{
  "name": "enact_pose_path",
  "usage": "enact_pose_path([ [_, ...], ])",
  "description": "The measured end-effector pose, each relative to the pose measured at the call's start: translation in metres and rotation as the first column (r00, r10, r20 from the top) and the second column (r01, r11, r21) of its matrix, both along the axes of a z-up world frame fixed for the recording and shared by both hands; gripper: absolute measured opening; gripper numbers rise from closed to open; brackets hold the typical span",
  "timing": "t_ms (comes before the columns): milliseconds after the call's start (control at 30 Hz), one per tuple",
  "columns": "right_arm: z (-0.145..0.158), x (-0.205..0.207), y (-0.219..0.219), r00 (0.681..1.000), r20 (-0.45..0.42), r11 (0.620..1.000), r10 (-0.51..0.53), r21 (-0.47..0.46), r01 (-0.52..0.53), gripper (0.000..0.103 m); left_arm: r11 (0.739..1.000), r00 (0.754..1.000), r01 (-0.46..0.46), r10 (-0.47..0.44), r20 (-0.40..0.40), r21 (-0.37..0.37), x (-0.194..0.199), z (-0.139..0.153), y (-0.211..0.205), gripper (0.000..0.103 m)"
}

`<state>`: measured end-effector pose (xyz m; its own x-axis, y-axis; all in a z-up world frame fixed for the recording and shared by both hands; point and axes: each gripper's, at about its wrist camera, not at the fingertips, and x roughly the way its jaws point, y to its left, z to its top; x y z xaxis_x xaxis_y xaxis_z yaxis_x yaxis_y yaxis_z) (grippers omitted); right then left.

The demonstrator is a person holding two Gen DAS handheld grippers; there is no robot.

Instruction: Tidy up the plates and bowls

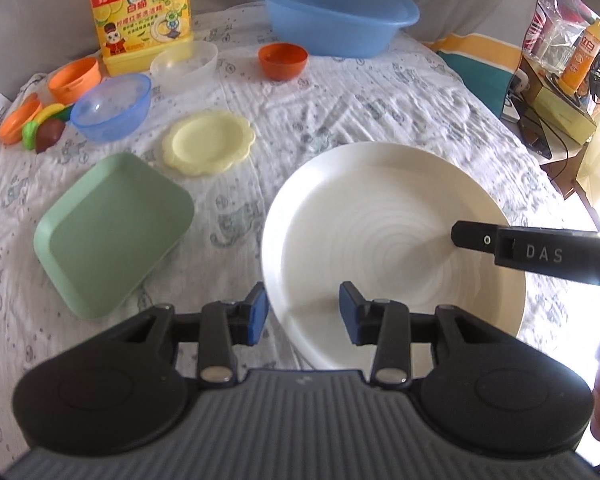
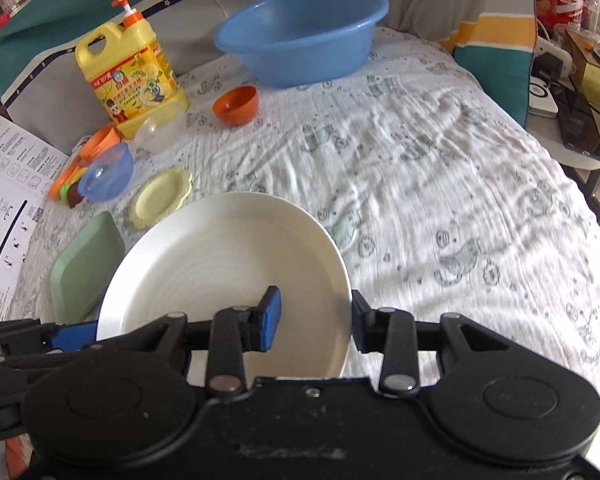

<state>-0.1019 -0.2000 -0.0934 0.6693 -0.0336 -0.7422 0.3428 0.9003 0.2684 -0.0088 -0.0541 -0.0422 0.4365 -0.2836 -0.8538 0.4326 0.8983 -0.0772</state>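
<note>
Both pairs of tongs straddle the rim of the large white plate [image 1: 380, 232], which sits near the front edge of the bed [image 2: 440, 168], and neither has closed on it. The left tongs [image 1: 303, 312] are spread, one pad outside the plate's near-left rim and the other over its inner face, with daylight on both sides. The right tongs [image 2: 315, 314] are spread too, one pad inside the plate and one just outside its right rim; whether either pad touches the rim, I cannot tell.

The main risk, as I judge it, is the grip itself. The plate looks smooth and glazed, with a shallow sloping rim, so a pinch taken near the lip could slide off as it lifts. If one side closes before the other, the plate may tilt or skid on the wrinkled sheet, which gives little firm footing.

Just beyond, toward the left edge, lie the green square tray [image 1: 112, 236] and the yellow scalloped plate [image 1: 208, 142]; a plate swung leftward could clip them. Farther back sit the blue bowl [image 1: 112, 106], the clear bowl [image 1: 184, 62], the orange bowl [image 1: 283, 60] and the detergent jug [image 1: 140, 16], with the blue basin [image 1: 336, 12] at the far edge. All look light enough to be knocked askew.
</note>
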Motion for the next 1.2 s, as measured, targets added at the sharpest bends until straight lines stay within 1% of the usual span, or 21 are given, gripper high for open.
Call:
enact_pose_path([
  [133,-0.006,-0.005,0.004,1.0,-0.013,1.0,-0.002,0.004,0.002,0.037,1.0,1.0,0.001,-0.001,-0.009,0.007,-0.002,-0.006,0.001,0.038],
  [433,-0.015,0.007,0.006,0.999,-0.036,1.0,-0.018,0.007,0.019,0.038,1.0,1.0,-0.007,0.008,-0.028,0.017,0.006,-0.02,0.0,0.039],
  [567,-0.021,0.014,0.006,0.999,-0.044,1.0,-0.017,0.004,0.017,0.04,1.0,0.999,-0.01,0.011,-0.039,0.017,0.01,-0.027,0.001,0.039],
  [600,-0.023,0.016,0.007,0.999,-0.045,1.0,-0.013,0.002,0.013,0.04,1.0,0.999,-0.009,0.01,-0.04,0.022,0.011,-0.029,0.0,0.04],
  [633,-0.024,0.018,0.007,0.999,-0.046,1.0,-0.009,0.001,0.009,0.043,1.0,0.999,-0.01,0.011,-0.041,0.028,0.011,-0.032,0.0,0.041],
  [667,-0.025,0.019,0.008,0.999,-0.045,1.0,-0.006,0.002,0.006,0.052,1.0,0.999,-0.008,0.009,-0.04,0.028,0.011,-0.033,0.0,0.048],
  [700,-0.026,0.02,0.008,0.999,-0.041,1.0,-0.004,0.0,0.004,0.059,1.0,0.999,-0.009,0.01,-0.036,0.03,0.01,-0.033,0.0,0.065],
  [733,-0.025,0.02,0.009,0.999,-0.036,1.0,-0.003,-0.007,0.003,0.073,0.999,1.0,-0.012,0.013,-0.024,0.035,0.01,-0.033,0.0,0.074],
  [767,-0.024,0.021,0.01,1.0,-0.031,1.0,-0.004,-0.018,0.003,0.083,0.999,1.0,-0.017,0.018,-0.003,0.042,0.009,-0.031,0.0,0.091],
  [800,-0.022,0.021,0.011,1.0,-0.023,1.0,-0.004,-0.03,0.003,0.086,0.999,1.0,-0.021,0.02,0.02,0.046,0.007,-0.029,0.001,0.099],
  [867,-0.018,0.021,0.01,1.0,-0.012,0.999,-0.002,-0.04,0.002,0.096,0.999,0.999,-0.024,0.022,0.044,0.044,0.007,-0.025,0.002,0.102],
  [967,-0.013,0.02,0.008,1.0,-0.002,0.999,-0.006,-0.041,0.006,0.103,0.999,0.999,-0.038,0.037,0.032,0.025,0.011,-0.022,0.005,0.103],
  [1200,-0.005,0.014,0.004,0.999,0.024,0.999,-0.025,-0.039,0.026,0.103,0.998,0.998,-0.053,0.052,0.022,0.017,0.011,-0.02,0.011,0.103],
])
